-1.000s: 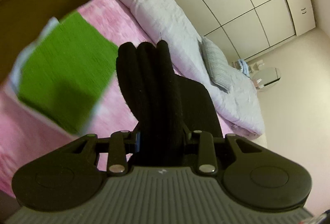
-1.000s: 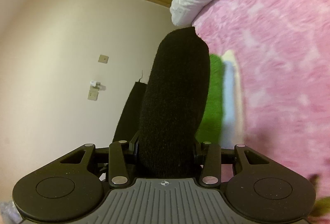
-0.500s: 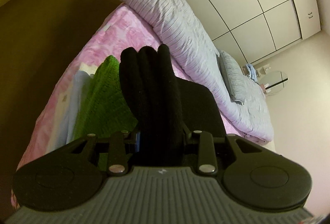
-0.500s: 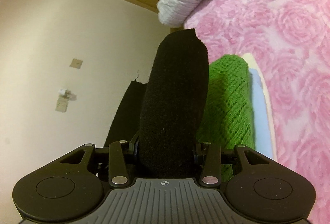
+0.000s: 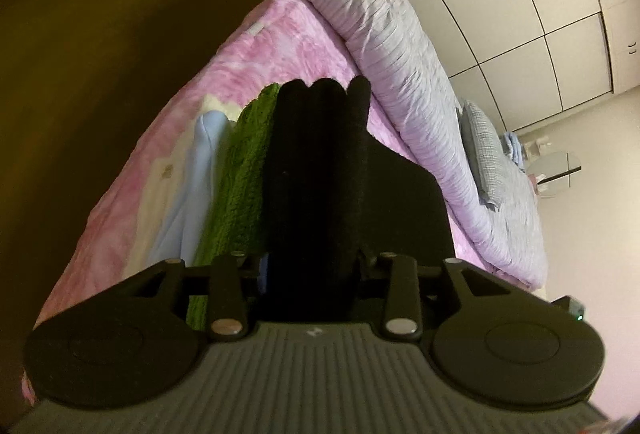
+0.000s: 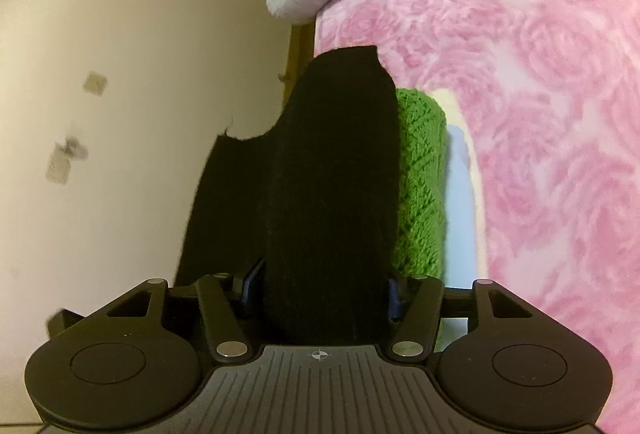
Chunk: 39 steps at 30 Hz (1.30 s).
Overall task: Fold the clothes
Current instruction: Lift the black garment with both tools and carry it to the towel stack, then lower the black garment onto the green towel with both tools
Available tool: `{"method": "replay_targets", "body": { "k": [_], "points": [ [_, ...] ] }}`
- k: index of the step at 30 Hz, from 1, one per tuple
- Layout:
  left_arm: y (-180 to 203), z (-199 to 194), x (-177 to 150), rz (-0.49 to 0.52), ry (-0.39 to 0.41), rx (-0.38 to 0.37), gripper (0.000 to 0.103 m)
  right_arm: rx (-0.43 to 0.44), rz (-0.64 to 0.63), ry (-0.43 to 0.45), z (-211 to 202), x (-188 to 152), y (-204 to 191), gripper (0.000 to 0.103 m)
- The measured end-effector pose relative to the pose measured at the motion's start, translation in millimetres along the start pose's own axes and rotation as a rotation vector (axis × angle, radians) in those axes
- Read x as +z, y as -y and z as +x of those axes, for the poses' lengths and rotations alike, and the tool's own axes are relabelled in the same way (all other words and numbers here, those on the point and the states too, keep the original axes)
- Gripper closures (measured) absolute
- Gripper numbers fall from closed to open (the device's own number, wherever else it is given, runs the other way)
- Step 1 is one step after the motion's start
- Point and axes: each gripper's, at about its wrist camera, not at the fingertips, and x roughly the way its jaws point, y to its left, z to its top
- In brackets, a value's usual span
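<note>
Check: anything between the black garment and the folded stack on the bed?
Nothing visible. The black garment appears right against the green knit topping the stack; the light blue layer and cream layer sit beneath, on the pink bedspread. Contact underneath is hidden.

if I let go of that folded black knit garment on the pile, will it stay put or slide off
The folded black knit garment probably stays: its fuzzy surface should grip the green knit piece it lies against. Being soft and floppy, it may slump, and the flap visible past the pile's edge could drag it sideways.
</note>
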Motion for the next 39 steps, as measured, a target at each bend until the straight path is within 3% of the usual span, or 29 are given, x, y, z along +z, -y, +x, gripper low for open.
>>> {"method": "replay_targets", "body": {
  "k": [6,10,12,13,14,17,22,24,29,36,39],
  "points": [
    [20.2,-25.8,-0.9,0.02,0.043,0.068,0.068,-0.119,-0.142,0.052,-39.8,-5.3,-20.9,0.041],
    [27.6,-49.0,-6.0,0.056,0.035,0.084,0.069,-0.178,-0.148,0.053,-62.2,-12.8,-26.8,0.042],
    [33.9,-56.4,-15.3,0.108,0.014,0.09,0.08,-0.175,-0.145,0.026,-61.7,-18.1,-28.1,0.053],
    [36.4,-58.1,-20.7,0.147,0.008,0.101,0.097,-0.169,-0.149,0.015,-59.3,-19.8,-30.3,0.066],
    [38.9,-59.7,-26.2,0.186,0.003,0.112,0.097,-0.17,-0.157,0.012,-58.2,-20.2,-32.8,0.074],
    [33.3,-62.1,-41.8,0.183,0.024,0.13,0.098,-0.192,-0.233,-0.001,-47.7,-22.7,-43.8,0.075],
    [12.2,-49.4,-57.0,0.178,0.023,0.241,0.097,-0.235,-0.411,-0.043,-21.1,-35.4,-55.7,0.075],
    [8.7,-45.9,-54.5,0.143,0.023,0.238,0.097,-0.266,-0.475,-0.052,-11.3,-41.2,-58.3,0.075],
    [21.1,-43.1,-52.2,0.211,0.012,0.262,0.097,-0.29,-0.485,-0.077,-5.3,-33.9,-58.2,0.075],
    [25.4,-43.4,-60.3,0.211,0.016,0.32,0.097,-0.352,-0.673,-0.056,7.2,-53.2,-71.8,0.074],
    [41.6,-53.0,-57.8,0.247,0.022,0.352,0.097,-0.34,-0.638,-0.044,1.1,-51.7,-69.4,0.074]
  ]
}}
